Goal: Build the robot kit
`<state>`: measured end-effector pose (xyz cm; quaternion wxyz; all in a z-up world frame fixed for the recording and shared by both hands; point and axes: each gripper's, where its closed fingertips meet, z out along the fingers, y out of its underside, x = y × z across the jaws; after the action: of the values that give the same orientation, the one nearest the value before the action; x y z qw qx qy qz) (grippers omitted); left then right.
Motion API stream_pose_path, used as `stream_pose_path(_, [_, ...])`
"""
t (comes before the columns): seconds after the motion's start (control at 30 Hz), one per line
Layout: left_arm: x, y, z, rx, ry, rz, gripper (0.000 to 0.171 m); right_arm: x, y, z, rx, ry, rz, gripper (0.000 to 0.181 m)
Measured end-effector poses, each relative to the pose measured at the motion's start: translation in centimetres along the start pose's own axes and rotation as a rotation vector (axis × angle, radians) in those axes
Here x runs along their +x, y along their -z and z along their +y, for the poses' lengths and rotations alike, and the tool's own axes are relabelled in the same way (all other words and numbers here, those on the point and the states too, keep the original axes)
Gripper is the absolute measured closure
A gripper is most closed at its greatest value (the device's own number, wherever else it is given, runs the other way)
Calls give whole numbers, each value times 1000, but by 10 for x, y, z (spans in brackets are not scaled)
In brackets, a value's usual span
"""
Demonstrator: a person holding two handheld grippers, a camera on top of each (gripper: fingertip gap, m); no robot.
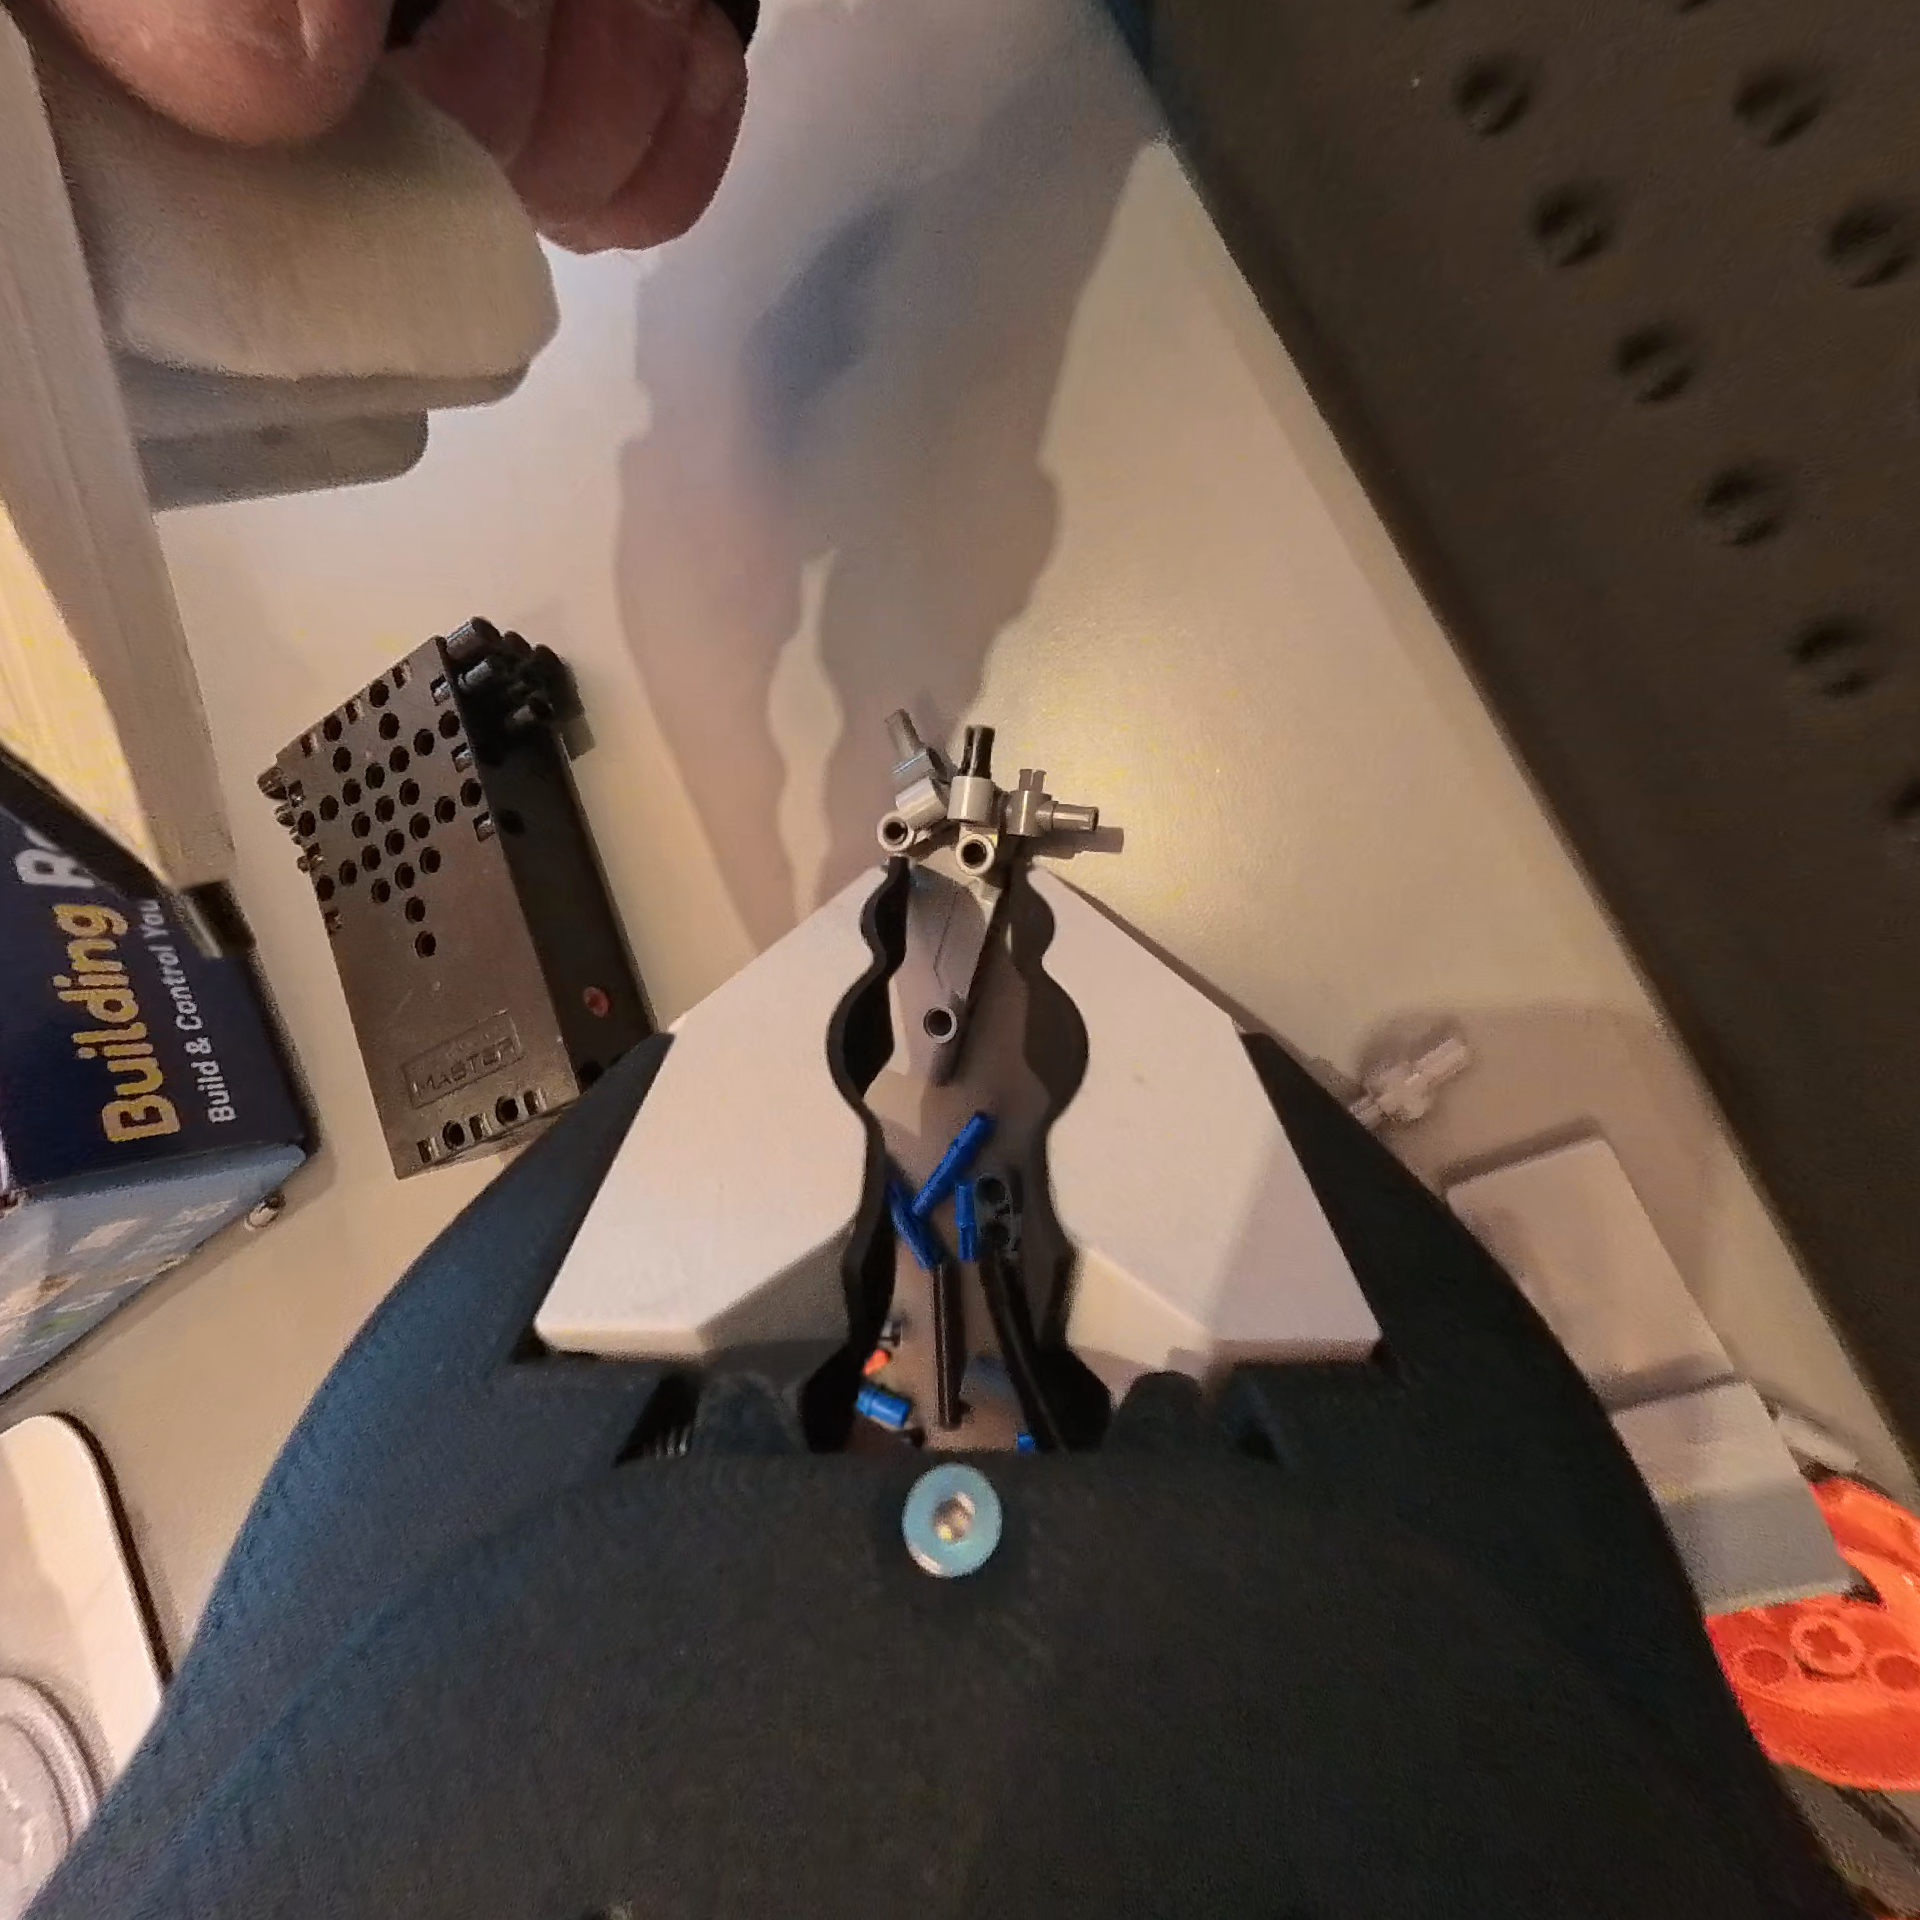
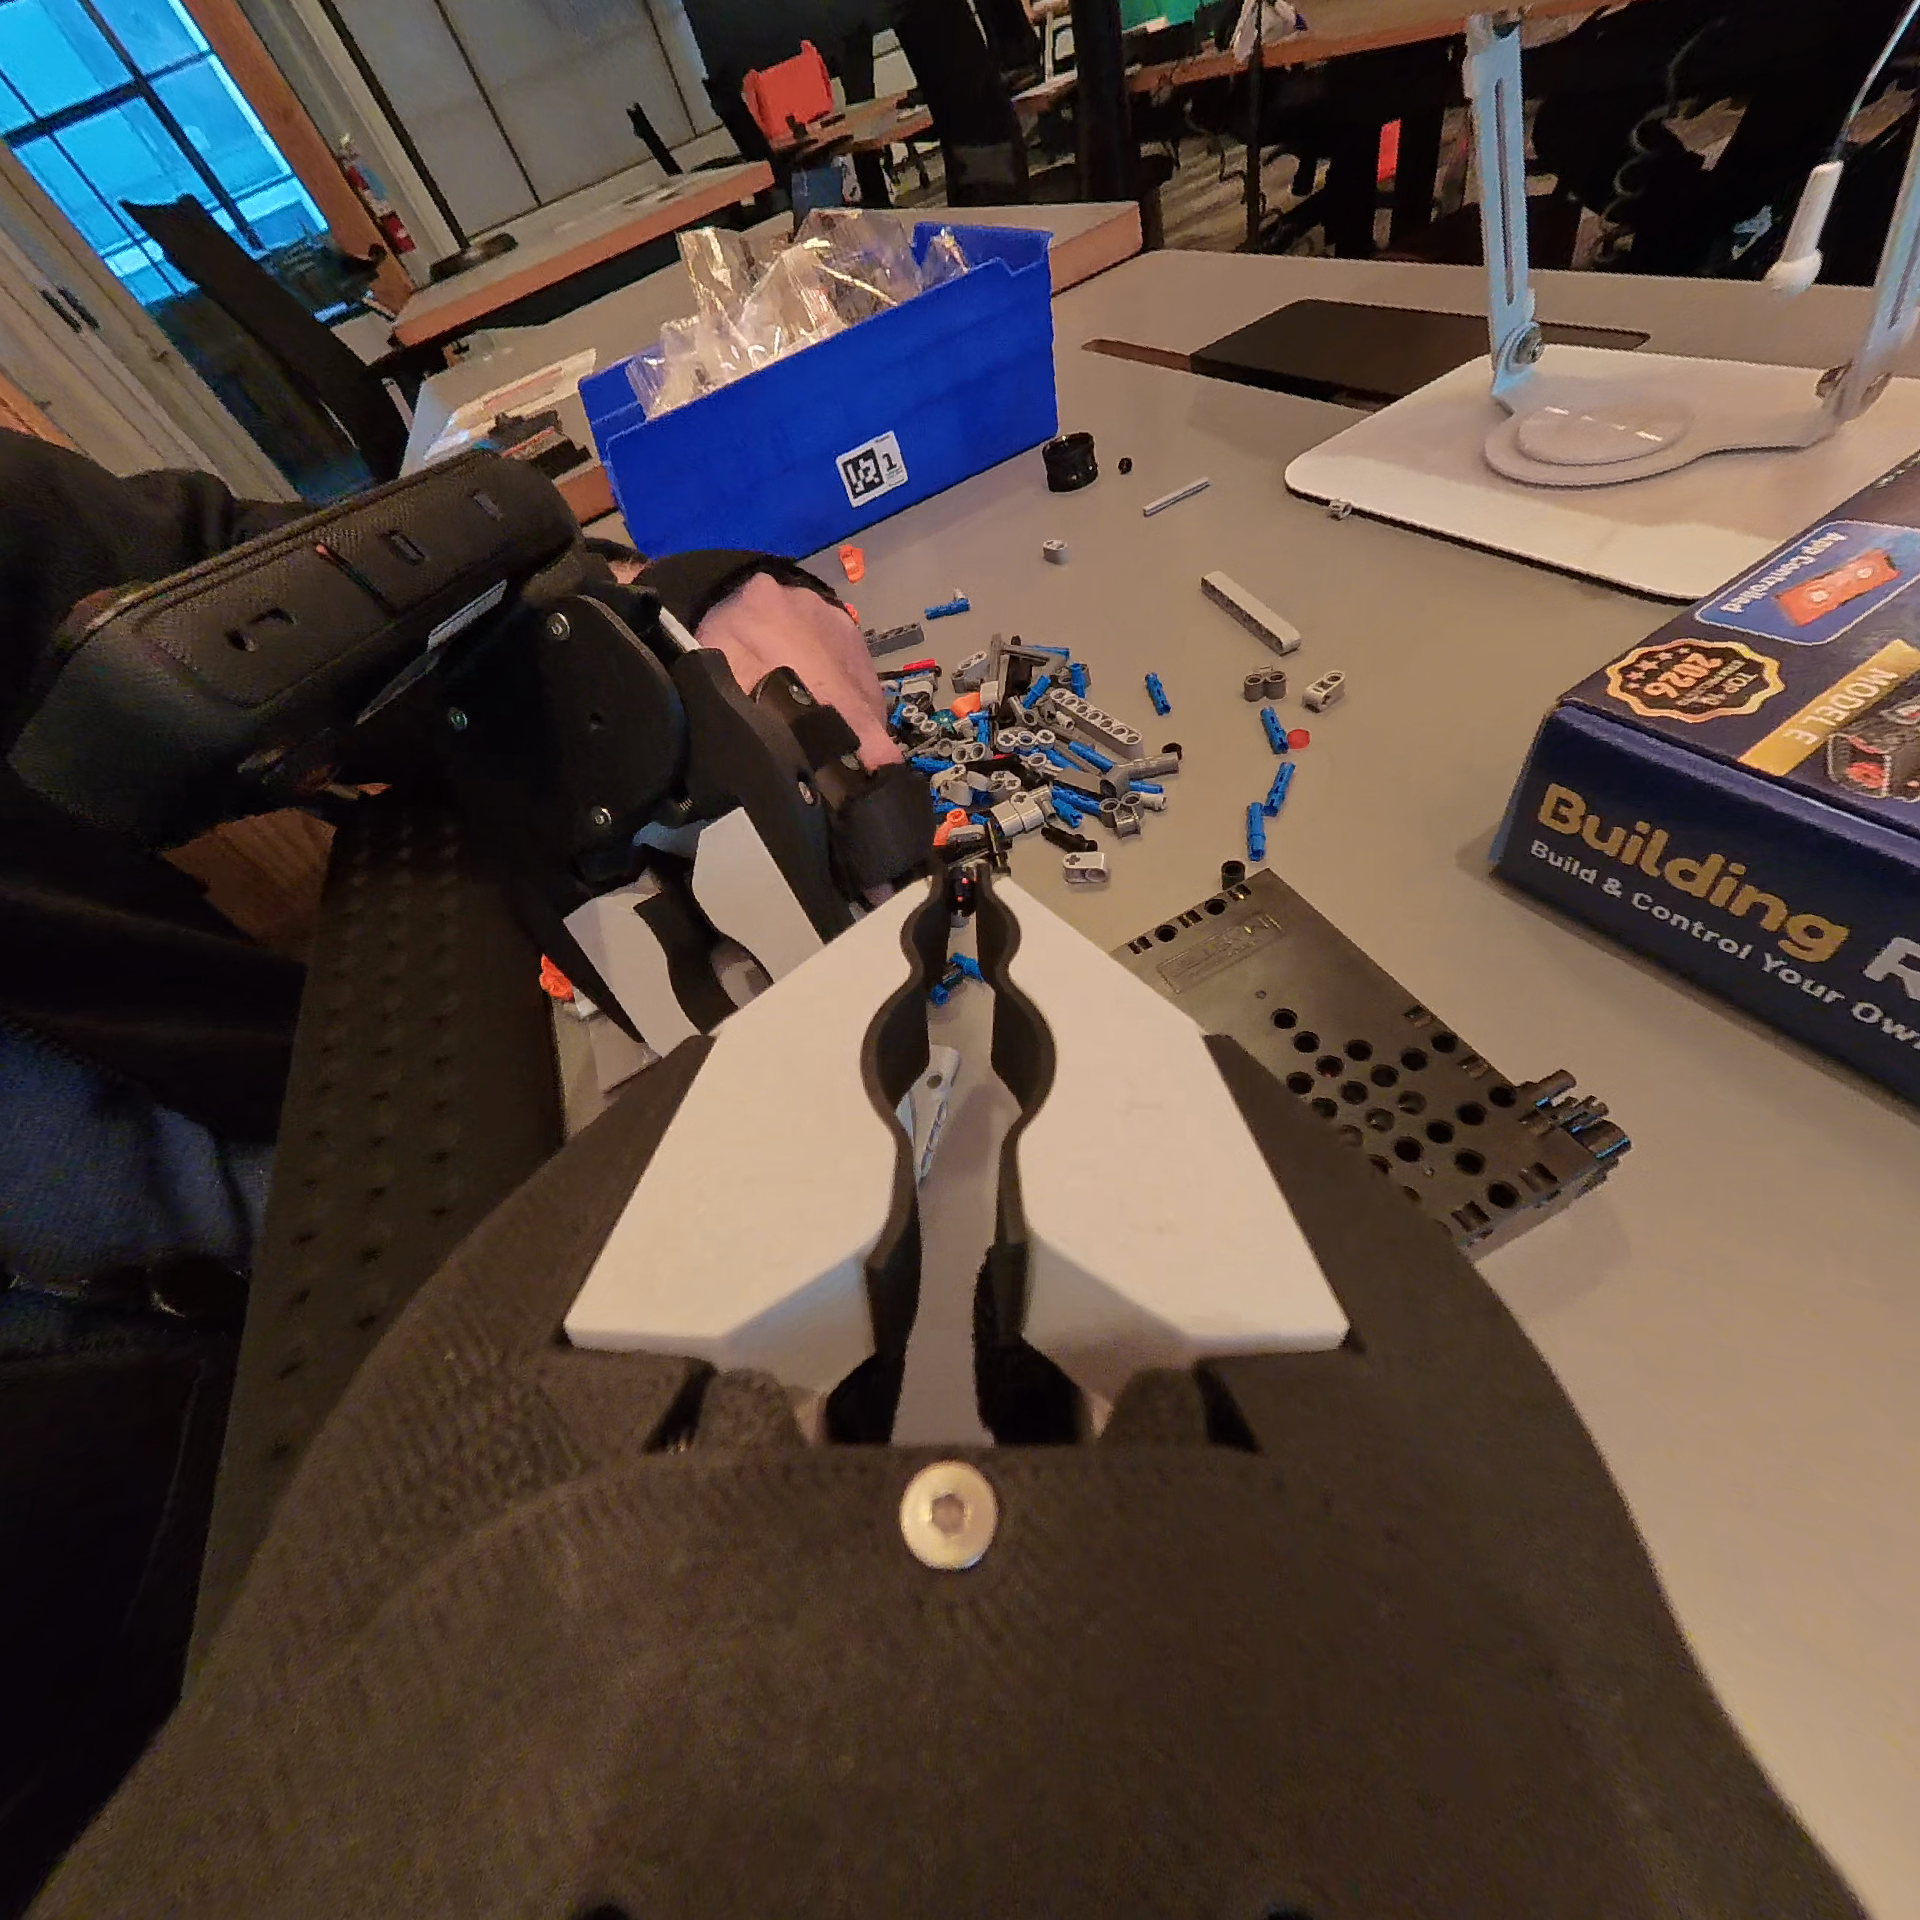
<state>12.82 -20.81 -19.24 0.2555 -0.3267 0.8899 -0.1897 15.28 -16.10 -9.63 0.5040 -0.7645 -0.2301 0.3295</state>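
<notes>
In the left wrist view my left gripper point(image 1: 951, 862) is shut on a grey assembly of connector pieces point(image 1: 971, 821), which sticks out past the fingertips above the pale table point(image 1: 1195, 675). Blue pins point(image 1: 935, 1174) lie below and show through the jaw gap. In the right wrist view my right gripper point(image 2: 964, 888) is almost closed, with a small black piece point(image 2: 968, 871) at its tips, just in front of a pile of grey, blue and black building pieces point(image 2: 1029, 748). The left gripper point(image 2: 696, 977), held by a hand, is close on its left.
A black perforated box point(image 2: 1361, 1070) lies right of the right gripper; it also shows in the left wrist view point(image 1: 447, 904). A blue carton point(image 2: 1745, 831), a blue bin of bags point(image 2: 831, 436), a white stand base point(image 2: 1558, 468) and a grey beam point(image 2: 1250, 613) lie around. A dark perforated band point(image 1: 1662, 416) crosses the right. To reach the dark perforated band point(image 1: 1662, 416) in a straight line is about 11 cm for my left fingers, about 20 cm for my right.
</notes>
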Motion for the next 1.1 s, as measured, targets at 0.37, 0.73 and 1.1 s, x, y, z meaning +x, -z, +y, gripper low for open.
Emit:
stream_pose_path(0.37, [-2, 10, 9, -53, 92, -61, 156, 1, 4, 9, -36, 29, 29, 178])
stream_pose_path(0.73, [-29, 30, -2, 48, 86, 20, 161, 2, 8, 7, -23, 22, 23, 178])
stream_pose_path(1.1, [-13, 5, -4, 23, 7, 155, 158, -1, 8, 7, -24, 26, 7, 178])
